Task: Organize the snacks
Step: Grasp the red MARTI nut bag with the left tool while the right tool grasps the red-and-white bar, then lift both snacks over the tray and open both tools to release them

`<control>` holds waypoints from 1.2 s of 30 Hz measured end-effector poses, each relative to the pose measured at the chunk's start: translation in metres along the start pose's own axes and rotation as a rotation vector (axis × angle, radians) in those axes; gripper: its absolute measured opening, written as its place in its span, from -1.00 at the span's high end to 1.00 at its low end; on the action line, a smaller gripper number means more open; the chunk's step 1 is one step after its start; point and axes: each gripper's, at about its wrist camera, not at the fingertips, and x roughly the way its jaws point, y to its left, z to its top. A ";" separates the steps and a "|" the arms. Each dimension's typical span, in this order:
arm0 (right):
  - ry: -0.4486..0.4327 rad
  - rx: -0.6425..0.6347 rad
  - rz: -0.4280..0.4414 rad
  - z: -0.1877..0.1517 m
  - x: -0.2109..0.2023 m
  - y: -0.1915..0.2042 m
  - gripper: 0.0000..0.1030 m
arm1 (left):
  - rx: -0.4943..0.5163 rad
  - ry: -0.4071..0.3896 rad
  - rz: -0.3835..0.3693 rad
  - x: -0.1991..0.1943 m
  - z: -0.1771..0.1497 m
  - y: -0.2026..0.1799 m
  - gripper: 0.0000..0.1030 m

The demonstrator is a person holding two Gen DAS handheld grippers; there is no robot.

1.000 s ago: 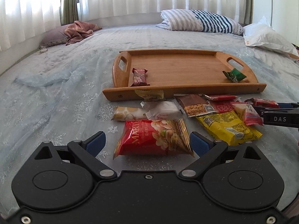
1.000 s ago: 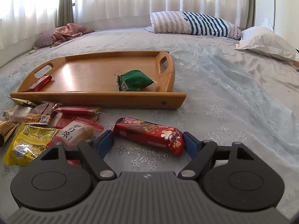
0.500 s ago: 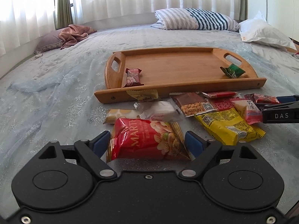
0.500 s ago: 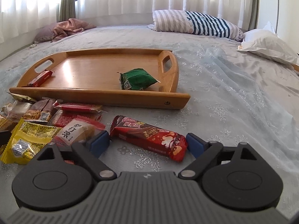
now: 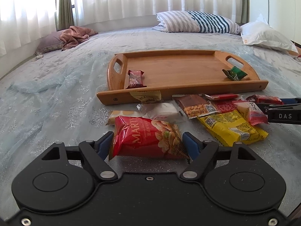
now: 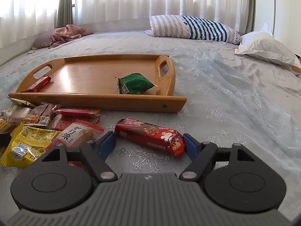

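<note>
**Two grippers, two packets bracketed at once**

Both grippers have moved in over the last second, so each now has a snack between its blue pads instead of in front of them. The left gripper (image 5: 147, 143) straddles the red nut bag (image 5: 146, 138); its left pad looks to touch the bag's edge and the right sits just beside the other edge, jaws at medium width and not yet clamped. The right gripper (image 6: 149, 142) likewise brackets the dark red snack bar (image 6: 150, 135), which lies slanted from 10 to 4 o'clock on the bedspread (image 6: 235, 103), pads just beside its ends.

Judging from this, both pickups are a squeeze away; closing comes next, then a lift toward the wooden tray (image 5: 180, 89) at 12 o'clock. The bar's slant may make it twist as the pads meet.

Only two snacks lie in the tray so far: a small red bar (image 5: 135, 79) by the left handle and a green packet (image 5: 234, 73) by the right. The remaining pile, including the yellow packet (image 5: 233, 128) and peanut bar (image 5: 195, 106), sits against the tray's near rail, so most sorting remains.
</note>
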 end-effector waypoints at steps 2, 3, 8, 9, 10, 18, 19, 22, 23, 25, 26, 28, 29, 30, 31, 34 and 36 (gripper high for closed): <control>0.002 -0.001 0.008 0.001 -0.001 0.000 -0.49 | -0.004 -0.003 0.007 -0.001 0.001 0.001 -0.47; 0.003 0.001 0.012 0.001 -0.001 0.000 -0.48 | -0.009 -0.006 0.008 -0.001 0.002 0.002 -0.46; -0.001 0.020 0.035 0.003 -0.003 -0.005 -0.43 | -0.026 -0.022 0.014 -0.004 0.007 0.004 -0.43; -0.004 0.022 0.037 0.003 -0.004 -0.005 -0.42 | -0.025 -0.028 0.010 -0.005 0.008 0.004 -0.42; -0.006 0.023 0.040 0.004 -0.004 -0.005 -0.41 | -0.024 -0.032 0.008 -0.006 0.009 0.004 -0.42; -0.018 0.019 0.061 0.006 -0.009 -0.003 -0.38 | -0.041 -0.054 -0.013 -0.009 0.015 0.004 -0.34; -0.020 0.017 0.064 0.006 -0.010 -0.002 -0.38 | -0.042 -0.056 -0.014 -0.009 0.016 0.004 -0.34; -0.026 0.010 0.073 0.009 -0.013 0.001 -0.38 | -0.043 -0.066 -0.011 -0.011 0.018 0.004 -0.34; -0.031 0.008 0.075 0.010 -0.014 0.001 -0.38 | -0.045 -0.070 -0.011 -0.011 0.019 0.005 -0.34; -0.041 0.005 0.083 0.013 -0.016 0.002 -0.38 | -0.050 -0.077 -0.012 -0.011 0.021 0.006 -0.34; -0.046 0.006 0.087 0.015 -0.017 0.002 -0.38 | -0.055 -0.081 -0.013 -0.012 0.022 0.007 -0.34; -0.057 0.002 0.091 0.019 -0.018 0.003 -0.38 | -0.066 -0.091 -0.018 -0.012 0.026 0.008 -0.34; -0.062 -0.002 0.093 0.021 -0.019 0.004 -0.38 | -0.073 -0.098 -0.020 -0.012 0.028 0.008 -0.31; -0.068 -0.005 0.097 0.023 -0.019 0.004 -0.39 | -0.078 -0.110 -0.023 -0.013 0.032 0.009 -0.03; -0.072 -0.009 0.105 0.025 -0.018 0.004 -0.39 | -0.082 -0.116 -0.026 -0.012 0.035 0.009 0.08; -0.081 -0.025 0.127 0.034 -0.015 0.009 -0.39 | -0.091 -0.136 -0.040 -0.007 0.048 0.009 0.05; -0.089 -0.039 0.141 0.039 -0.012 0.013 -0.39 | -0.084 -0.144 -0.041 -0.002 0.054 0.007 0.06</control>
